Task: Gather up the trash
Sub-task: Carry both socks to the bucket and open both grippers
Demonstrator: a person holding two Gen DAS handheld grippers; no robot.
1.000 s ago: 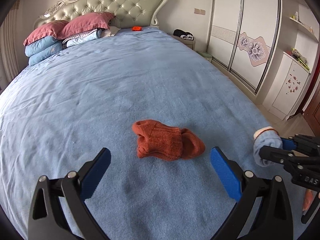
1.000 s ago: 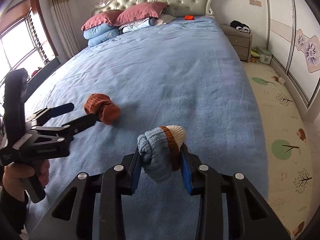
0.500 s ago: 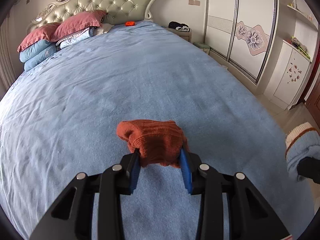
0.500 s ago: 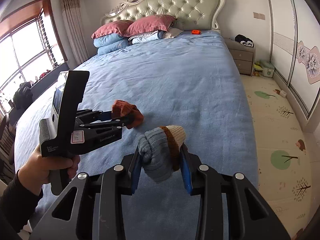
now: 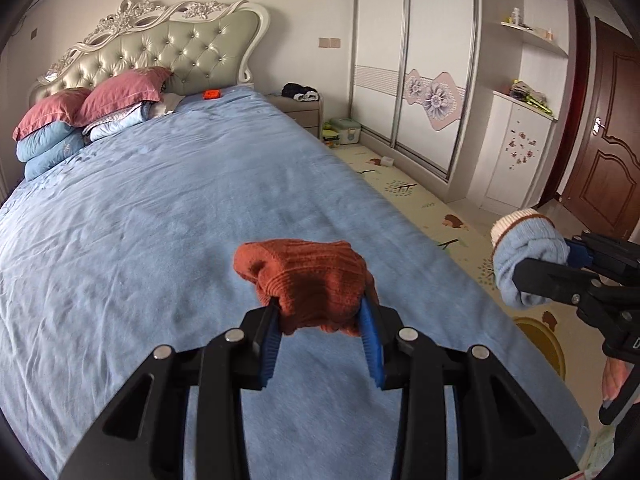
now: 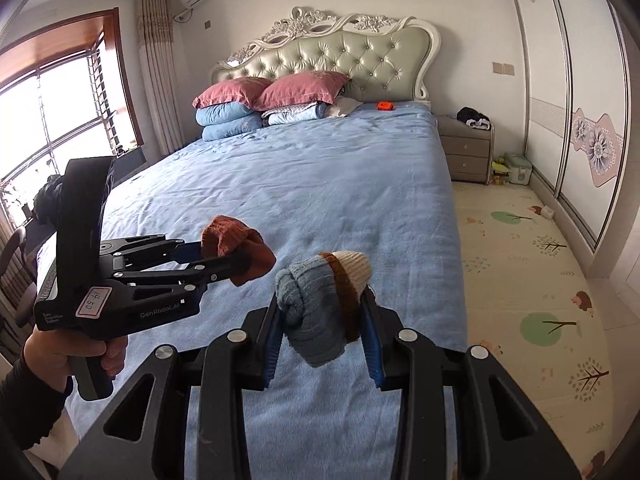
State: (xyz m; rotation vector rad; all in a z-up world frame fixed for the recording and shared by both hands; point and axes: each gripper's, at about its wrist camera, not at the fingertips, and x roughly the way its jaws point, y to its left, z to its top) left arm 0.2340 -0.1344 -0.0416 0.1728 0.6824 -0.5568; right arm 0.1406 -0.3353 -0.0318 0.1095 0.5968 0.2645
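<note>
A rust-orange ribbed sock (image 5: pixel 308 284) and a pale blue sock (image 6: pixel 316 312) with brown and cream cuff bands are showing above a light blue bedspread (image 6: pixel 304 184), below dusty pink pillows (image 6: pixel 296 88) near its head.

L gripper (image 5: pixel 320 344), wide open 1 s ago w/ orange sock (image 5: pixel 308 280) lying ahead of jaws on bed sheet (image 5: pixel 160 220), closed on sock by 0.5 s ago. Now sock pinched between jaws, lifted off sheet. R gripper (image 6: pixel 320 336) w/ blue sock (image 6: pixel 316 312) raised too.
</note>
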